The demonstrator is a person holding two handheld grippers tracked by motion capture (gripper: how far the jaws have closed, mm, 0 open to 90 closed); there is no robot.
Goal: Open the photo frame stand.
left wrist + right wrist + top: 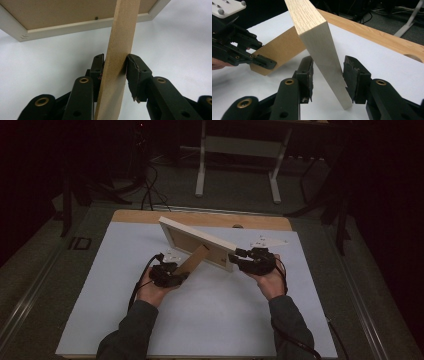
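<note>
Fingers (135,72) of the left gripper (115,67) are seen pinching the brown stand leg (117,57) of the picture frame (197,241), one pad on each flat face of the leg. Fingers (355,75) of the right gripper (328,77) are set on either side of the frame's pale wooden edge (324,57); the right pad lies against the wood, while a narrow gap is visible at the left pad, so a firm pinch cannot be confirmed there.

Count: one picture frame, one stand leg hinged to its back, two grippers, two hands, one table (200,320) covered by one white sheet, with one strip of bare wood at the far edge.

Position: in the high view the frame is held tilted above the middle of the table, its back board (62,12) turned towards the person, the upper left corner raised highest. The left gripper (167,274) is placed at the lower end of the leg, the right gripper (252,260) at the frame's right end. One lower corner of the frame is seen close to the sheet in the right gripper view; contact with it cannot be determined.

Edges and room: open white surface is noted on all sides of the frame, widest towards the near edge and the left. The far wooden strip lies just behind the frame. Floor, cables and a white stand are observed beyond the table.
</note>
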